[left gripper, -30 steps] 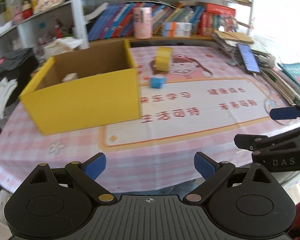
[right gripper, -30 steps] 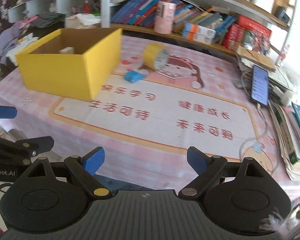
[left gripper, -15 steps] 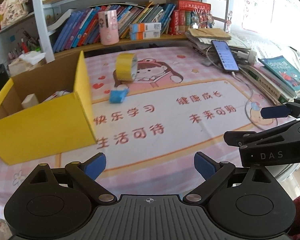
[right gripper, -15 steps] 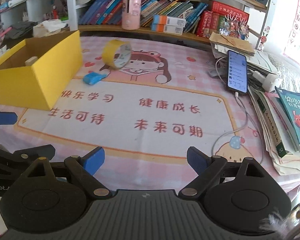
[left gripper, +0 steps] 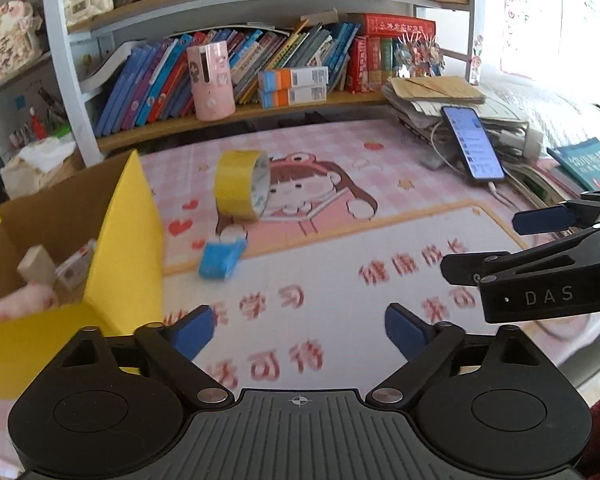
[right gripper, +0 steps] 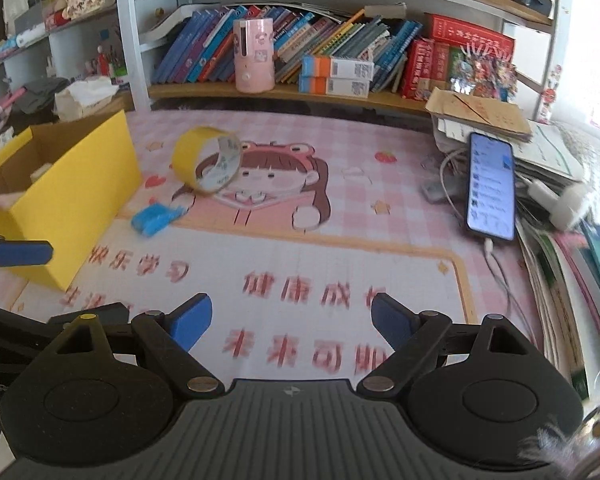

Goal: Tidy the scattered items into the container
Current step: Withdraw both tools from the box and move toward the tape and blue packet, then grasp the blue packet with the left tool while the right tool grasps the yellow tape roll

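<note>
Sweeping both grippers across the mat toward the loose items.
Left gripper [left gripper: 298, 330] jaws just closed a little, still wide, empty; right gripper [right gripper: 292, 322] wide, empty. Tape [left gripper: 242, 190] and blue item [left gripper: 220, 259] now sit nearer ahead, just beside the box [left gripper: 132, 240]; open mat around them, phone [right gripper: 491, 186] well right.

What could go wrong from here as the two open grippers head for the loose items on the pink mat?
1. The yellow tape roll stands on its edge, so a nudge might send it rolling.
2. The small blue packet lies close to the yellow cardboard box; the wide left gripper might bump the wall.
3. The right gripper could snag the phone's white cable.
</note>
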Demonstrator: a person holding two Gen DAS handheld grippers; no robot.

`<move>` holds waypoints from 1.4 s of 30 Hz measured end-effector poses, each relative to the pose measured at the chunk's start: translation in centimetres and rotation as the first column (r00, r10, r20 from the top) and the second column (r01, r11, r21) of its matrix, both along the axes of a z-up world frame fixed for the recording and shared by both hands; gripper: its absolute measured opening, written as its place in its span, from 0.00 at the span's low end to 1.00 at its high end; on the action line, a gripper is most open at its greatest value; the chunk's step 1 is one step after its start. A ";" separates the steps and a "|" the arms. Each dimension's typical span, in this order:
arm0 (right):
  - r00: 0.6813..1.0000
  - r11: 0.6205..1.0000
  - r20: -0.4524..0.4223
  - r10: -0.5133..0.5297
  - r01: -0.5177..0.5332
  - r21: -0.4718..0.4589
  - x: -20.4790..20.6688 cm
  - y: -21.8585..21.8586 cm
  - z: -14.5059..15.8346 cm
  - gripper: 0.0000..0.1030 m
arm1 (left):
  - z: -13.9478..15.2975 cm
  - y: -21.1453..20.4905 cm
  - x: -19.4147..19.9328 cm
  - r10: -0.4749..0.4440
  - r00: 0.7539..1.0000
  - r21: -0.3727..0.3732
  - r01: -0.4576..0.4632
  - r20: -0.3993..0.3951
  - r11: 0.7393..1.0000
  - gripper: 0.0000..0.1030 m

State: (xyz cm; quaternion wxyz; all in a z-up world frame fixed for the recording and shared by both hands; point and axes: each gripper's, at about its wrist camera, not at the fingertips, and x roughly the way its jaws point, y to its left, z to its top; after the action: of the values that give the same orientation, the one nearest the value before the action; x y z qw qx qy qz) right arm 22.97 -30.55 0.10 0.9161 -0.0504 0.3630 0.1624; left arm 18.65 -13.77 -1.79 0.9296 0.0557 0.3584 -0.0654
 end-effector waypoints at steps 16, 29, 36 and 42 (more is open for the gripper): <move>0.966 0.959 -0.045 0.253 -0.245 0.140 12.2 1.8 -1.1 0.86 | -0.7 -0.3 8.5 0.215 0.976 0.109 -0.211 -0.028 0.971 0.86; 0.866 0.850 0.039 0.499 -0.497 0.176 21.0 7.1 -3.7 0.97 | -4.0 1.8 13.6 0.366 0.921 0.078 -0.359 -0.135 0.930 0.60; 0.813 0.799 0.060 0.580 -0.581 0.156 23.1 10.0 -4.9 1.00 | -5.0 2.2 14.8 0.400 0.904 0.091 -0.390 -0.153 0.916 0.59; 0.782 0.765 0.032 0.622 -0.617 0.185 24.8 11.7 -6.2 1.00 | -5.7 3.0 15.4 0.428 0.886 0.094 -0.418 -0.176 0.904 0.51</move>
State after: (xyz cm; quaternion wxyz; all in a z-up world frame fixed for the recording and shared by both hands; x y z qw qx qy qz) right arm 47.72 -18.87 -6.13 0.8060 -0.0795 0.3237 0.4892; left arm 34.05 -10.77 -7.45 0.8806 -0.0055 0.4518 0.1430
